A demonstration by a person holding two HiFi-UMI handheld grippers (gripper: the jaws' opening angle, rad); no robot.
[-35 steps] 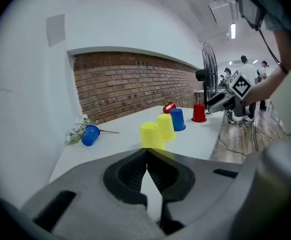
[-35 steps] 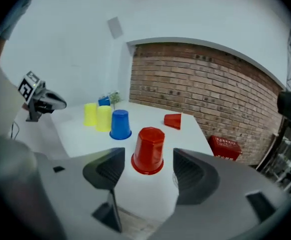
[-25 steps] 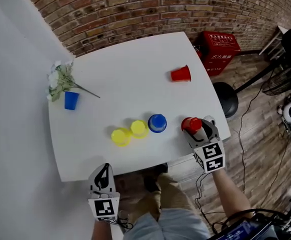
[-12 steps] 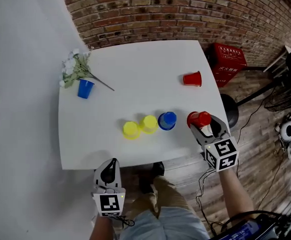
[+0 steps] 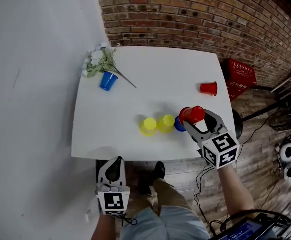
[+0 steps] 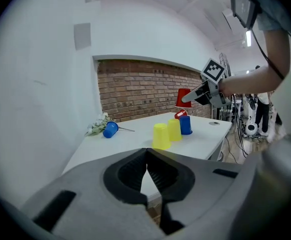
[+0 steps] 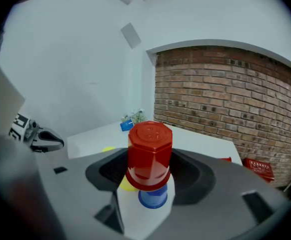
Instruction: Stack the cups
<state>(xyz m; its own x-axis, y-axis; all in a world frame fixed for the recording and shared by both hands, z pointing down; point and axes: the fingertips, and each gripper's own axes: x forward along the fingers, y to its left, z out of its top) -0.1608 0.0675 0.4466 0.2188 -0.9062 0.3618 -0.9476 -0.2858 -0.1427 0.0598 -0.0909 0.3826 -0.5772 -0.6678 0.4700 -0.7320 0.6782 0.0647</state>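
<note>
Right gripper view shows the red cup [image 7: 149, 156] upside down between the jaws of the right gripper [image 5: 195, 120], which stand fairly wide and press against its sides, so the cup is gripped and carried. Directly under it stands the blue cup [image 7: 153, 198], also upside down on the white table [image 5: 150, 79]. The left gripper view, looking across from the side, shows the red cup hanging in the air above the blue one with a gap between them. In the head view this pair sits toward the right of the table, close to its near edge. Just left of the blue cup stand two yellow cups [image 5: 166, 123], mouth down, side by side in a row with it, the nearer-left one [image 5: 148, 126] touching or almost touching its neighbour. A second red cup [image 5: 209, 88] lies on its side farther back, near the right edge, well apart from the row. At the far left corner a second blue cup [image 5: 108, 81] lies tipped over, just beside a small bunch of white flowers [image 5: 98, 61]. The left gripper [image 6: 146, 153] is off the table's near edge at the left, its jaws closed together with nothing between them. A brick wall [image 5: 185, 14] runs behind the table, and a red crate [image 5: 243, 76] stands on the floor to the right.
</note>
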